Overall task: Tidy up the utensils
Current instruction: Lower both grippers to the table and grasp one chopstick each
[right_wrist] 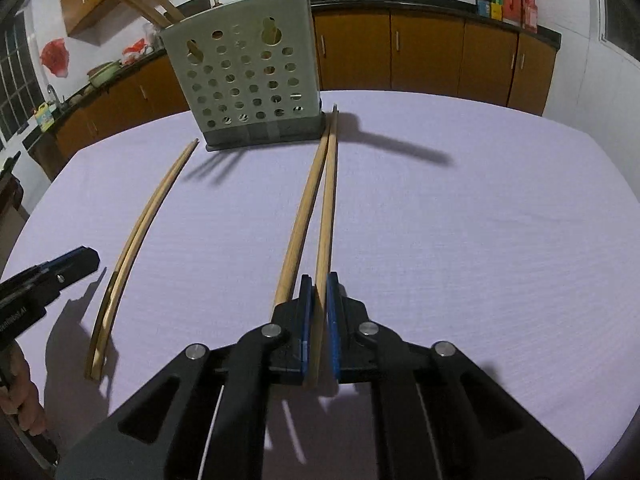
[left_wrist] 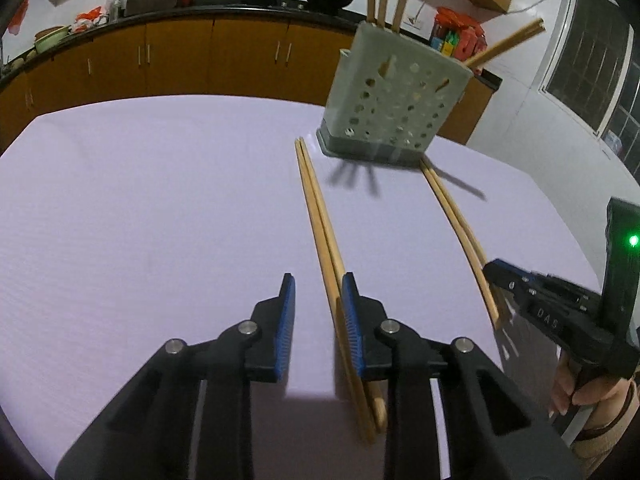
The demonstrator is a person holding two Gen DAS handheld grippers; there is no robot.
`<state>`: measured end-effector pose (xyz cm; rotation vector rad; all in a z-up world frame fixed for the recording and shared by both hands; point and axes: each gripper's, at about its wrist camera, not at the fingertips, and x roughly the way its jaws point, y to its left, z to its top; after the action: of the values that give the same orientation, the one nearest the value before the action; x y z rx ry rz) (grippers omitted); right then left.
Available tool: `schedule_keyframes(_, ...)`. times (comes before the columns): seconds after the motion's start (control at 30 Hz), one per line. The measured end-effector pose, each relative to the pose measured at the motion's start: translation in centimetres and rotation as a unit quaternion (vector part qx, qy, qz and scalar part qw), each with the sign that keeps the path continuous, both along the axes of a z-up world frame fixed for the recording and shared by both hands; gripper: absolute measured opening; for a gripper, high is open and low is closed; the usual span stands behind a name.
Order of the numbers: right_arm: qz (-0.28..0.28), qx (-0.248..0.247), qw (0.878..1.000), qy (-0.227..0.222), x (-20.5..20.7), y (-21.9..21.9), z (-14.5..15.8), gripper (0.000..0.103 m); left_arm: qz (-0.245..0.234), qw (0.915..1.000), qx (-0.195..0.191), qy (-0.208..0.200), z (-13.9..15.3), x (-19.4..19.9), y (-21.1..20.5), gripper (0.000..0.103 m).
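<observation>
A grey perforated utensil holder (left_wrist: 394, 92) (right_wrist: 248, 80) stands at the far side of the lilac table (left_wrist: 160, 200), with several chopsticks upright in it. Two pairs of wooden chopsticks lie flat in front of it. My left gripper (left_wrist: 318, 292) is open and low over the left pair (left_wrist: 320, 216) (right_wrist: 132, 240); the sticks run between its jaws, close to the right pad, and the left pad is clear of them. My right gripper (right_wrist: 319, 286) is shut on one chopstick (right_wrist: 326, 208) of the right pair (left_wrist: 456, 220); the pair's other stick (right_wrist: 298, 220) runs under its left finger.
A kitchen counter (left_wrist: 200, 12) with woks and orange cupboards runs behind the table. The table edge (left_wrist: 304, 394) lies close under my left gripper. A person's hand (left_wrist: 568, 384) holds the right gripper's handle. Bare cloth (right_wrist: 480, 220) spreads to the right.
</observation>
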<state>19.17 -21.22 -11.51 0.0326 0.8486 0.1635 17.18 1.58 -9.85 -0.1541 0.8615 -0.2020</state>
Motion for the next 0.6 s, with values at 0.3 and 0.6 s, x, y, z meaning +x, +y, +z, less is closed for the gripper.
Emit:
schedule_keyframes(0.3,-0.051,0.004,0.999,0.001,0.5,-2.8,-0.1,0.007,-0.024,0.9993,0.028,0.011,-0.7,-0.4,-1.4,0.016)
schedule_keyframes(0.6,-0.039,-0.005,0.999,-0.001,0.3,-2.6,0.0,0.008,-0.006,0.9979,0.062,0.015,-0.9,0.6,-1.6,0.008)
